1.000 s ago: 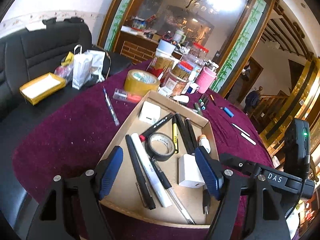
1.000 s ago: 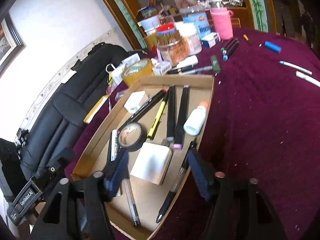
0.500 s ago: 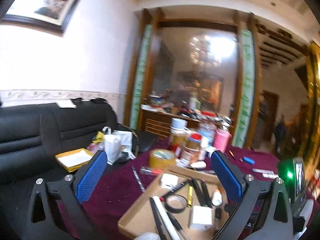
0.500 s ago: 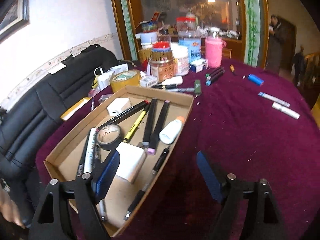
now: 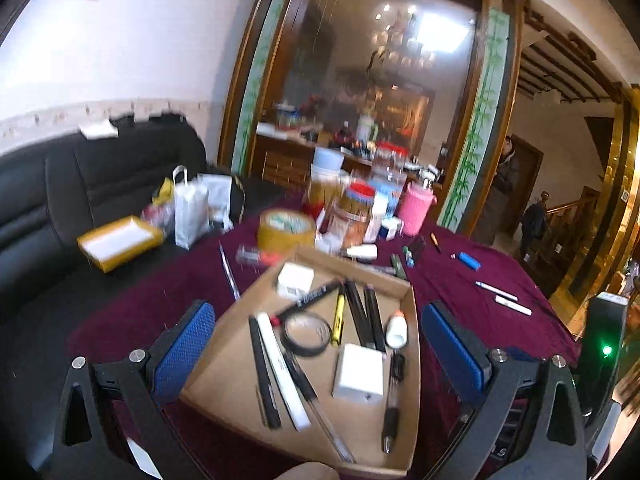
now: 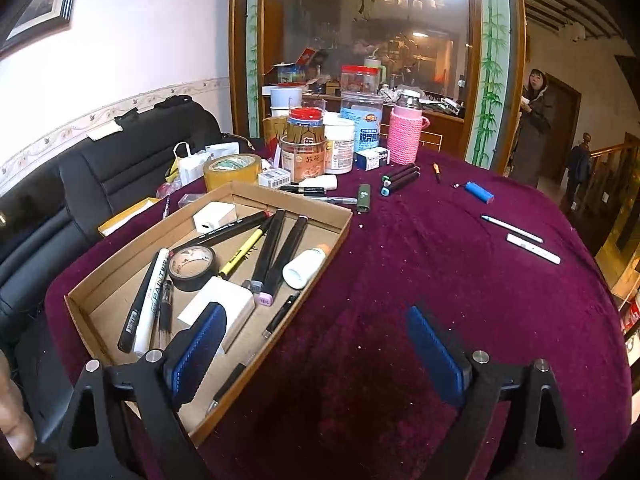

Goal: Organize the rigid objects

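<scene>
"PAINT" lettering on white marker (image 6: 151, 295)

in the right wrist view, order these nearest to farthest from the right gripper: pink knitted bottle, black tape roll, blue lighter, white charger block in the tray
From the right gripper, whose jaws are opening with nothing between them:
1. white charger block, in the cardboard tray, just beyond the left pad
2. black tape roll, farther back in the tray, left
3. blue lighter, on the cloth, far right
4. pink knitted bottle, at the back among the jars

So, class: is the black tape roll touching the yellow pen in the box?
Apart. The right wrist view shows bare cardboard between the tape roll and the yellow pen.
</scene>
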Tool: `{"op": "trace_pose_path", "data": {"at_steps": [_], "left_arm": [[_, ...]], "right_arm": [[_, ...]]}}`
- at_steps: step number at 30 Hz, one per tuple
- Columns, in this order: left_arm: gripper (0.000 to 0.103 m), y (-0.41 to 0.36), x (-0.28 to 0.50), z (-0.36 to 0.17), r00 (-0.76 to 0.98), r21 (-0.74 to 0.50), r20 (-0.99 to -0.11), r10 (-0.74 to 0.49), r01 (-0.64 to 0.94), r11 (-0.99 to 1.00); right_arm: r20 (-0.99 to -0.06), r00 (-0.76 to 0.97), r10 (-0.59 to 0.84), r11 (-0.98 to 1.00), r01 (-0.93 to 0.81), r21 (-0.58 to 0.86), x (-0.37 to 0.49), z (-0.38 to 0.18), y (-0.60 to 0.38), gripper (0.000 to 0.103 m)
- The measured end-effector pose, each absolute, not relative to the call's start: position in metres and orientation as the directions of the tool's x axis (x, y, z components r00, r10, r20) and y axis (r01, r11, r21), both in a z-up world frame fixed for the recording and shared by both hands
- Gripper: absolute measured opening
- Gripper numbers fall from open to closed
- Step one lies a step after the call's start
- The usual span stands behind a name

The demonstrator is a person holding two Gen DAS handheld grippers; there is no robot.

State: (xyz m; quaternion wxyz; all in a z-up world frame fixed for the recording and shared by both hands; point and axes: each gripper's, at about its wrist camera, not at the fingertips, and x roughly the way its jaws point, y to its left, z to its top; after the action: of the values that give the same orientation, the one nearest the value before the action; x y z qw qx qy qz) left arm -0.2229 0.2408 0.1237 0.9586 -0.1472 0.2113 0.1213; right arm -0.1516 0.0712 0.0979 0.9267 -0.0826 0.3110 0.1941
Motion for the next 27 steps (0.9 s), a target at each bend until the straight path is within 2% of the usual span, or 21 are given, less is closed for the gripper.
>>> {"op": "trace_pose_path", "data": {"at_steps": [13, 27], "left_arm": [[0.103, 0.223, -0.224, 0.113, 0.849, -0.142, -0.483, 0.215, -0.318, 0.937], [0.103, 0.219, -0.231, 0.107, 0.838, -0.126, -0.502, 0.212, -0.313, 0.941]], "right_arm": [[-0.593, 0.754, 0.282, 0.909, -0.408, -0.087, -0.165, 0.099, 0.072, 0.094], [-0.576, 0.790, 0.211, 0.901, -0.386, -0.199, -0.178, 0.097, 0.080, 0.101]]}}
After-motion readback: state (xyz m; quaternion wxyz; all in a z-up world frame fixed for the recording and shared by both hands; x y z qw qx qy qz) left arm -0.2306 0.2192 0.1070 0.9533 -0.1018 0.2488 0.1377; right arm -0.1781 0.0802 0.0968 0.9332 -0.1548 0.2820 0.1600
